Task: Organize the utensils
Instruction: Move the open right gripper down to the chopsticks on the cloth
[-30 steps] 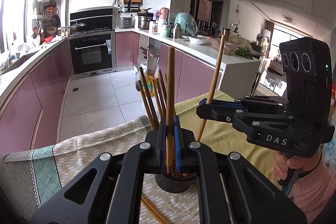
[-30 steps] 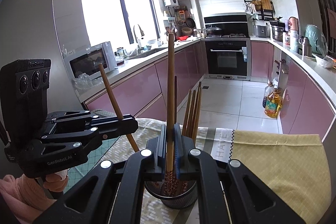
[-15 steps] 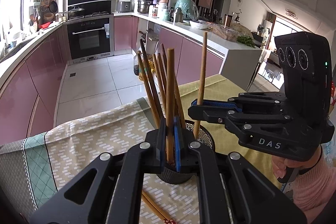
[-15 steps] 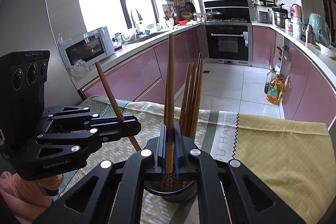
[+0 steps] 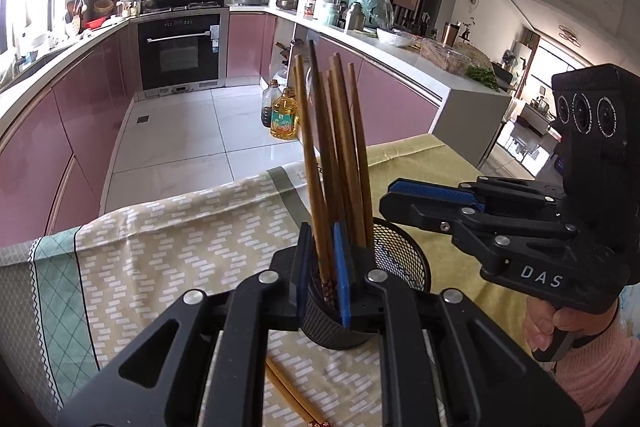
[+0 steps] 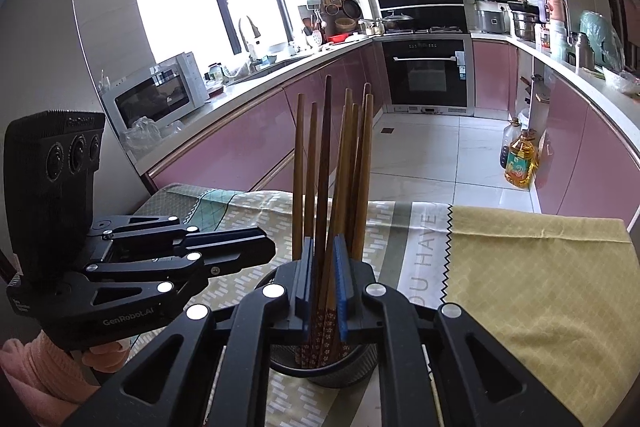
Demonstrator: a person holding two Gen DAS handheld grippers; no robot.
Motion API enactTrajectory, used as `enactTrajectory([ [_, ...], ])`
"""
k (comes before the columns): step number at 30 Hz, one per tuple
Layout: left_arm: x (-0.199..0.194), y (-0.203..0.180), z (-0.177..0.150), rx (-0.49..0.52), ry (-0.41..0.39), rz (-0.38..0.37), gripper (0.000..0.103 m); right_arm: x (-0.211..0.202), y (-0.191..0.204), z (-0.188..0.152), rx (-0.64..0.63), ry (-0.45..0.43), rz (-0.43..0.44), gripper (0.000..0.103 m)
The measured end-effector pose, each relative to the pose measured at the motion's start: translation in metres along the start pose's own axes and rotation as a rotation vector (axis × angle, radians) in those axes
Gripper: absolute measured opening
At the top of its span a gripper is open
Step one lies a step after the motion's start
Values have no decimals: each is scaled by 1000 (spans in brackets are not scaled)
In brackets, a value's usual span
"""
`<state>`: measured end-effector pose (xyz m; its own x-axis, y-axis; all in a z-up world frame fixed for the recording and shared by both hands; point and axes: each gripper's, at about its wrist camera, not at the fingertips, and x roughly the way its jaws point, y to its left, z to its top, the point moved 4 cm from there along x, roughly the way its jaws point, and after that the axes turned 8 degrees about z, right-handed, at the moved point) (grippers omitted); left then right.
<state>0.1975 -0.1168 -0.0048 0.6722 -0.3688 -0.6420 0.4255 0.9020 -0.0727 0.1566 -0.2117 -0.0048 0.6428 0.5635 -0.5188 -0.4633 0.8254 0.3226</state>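
Note:
A black mesh holder [image 5: 400,267] stands on the tablecloth with several wooden chopsticks [image 5: 340,155] upright in it; it also shows in the right wrist view [image 6: 344,367] with its chopsticks [image 6: 344,167]. My left gripper [image 5: 323,267] sits just above the holder's rim, its jaws slightly apart, chopsticks standing loose between them. My right gripper [image 6: 323,279] is the same, jaws a little apart over the holder. From the left wrist view the right gripper [image 5: 400,195] is beside the holder, empty. From the right wrist view the left gripper [image 6: 264,247] is empty too.
Two more chopsticks [image 5: 296,399] lie on the patterned tablecloth [image 5: 180,247] below the holder. A yellow cloth [image 6: 540,287] covers the right part of the table. Oil bottles [image 5: 284,115] stand on the kitchen floor beyond the table edge.
Both grippers lowered their chopsticks into the holder and opened slightly, letting them go. The chopsticks now stand among the others in the holder.

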Motion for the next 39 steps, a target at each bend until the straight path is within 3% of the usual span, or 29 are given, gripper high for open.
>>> enactTrajectory([
  [7,-10,5,-13,-14,-49,37,30,-11,3,-10,9,-18,24,27],
  [11,-26,13,-26,-11,-92,73,60,-20,17,-20,-13,-20,64,32],
  [18,-46,43,-59,-43,-100,168,72,-18,52,-54,-65,48,164,43],
  [23,-45,60,-90,-73,-51,235,73,16,61,-87,-31,163,192,43],
  [28,-36,72,-116,-110,2,247,73,48,62,-112,1,254,167,43],
  [39,-28,77,-142,-137,46,251,73,67,63,-126,26,282,98,42],
])
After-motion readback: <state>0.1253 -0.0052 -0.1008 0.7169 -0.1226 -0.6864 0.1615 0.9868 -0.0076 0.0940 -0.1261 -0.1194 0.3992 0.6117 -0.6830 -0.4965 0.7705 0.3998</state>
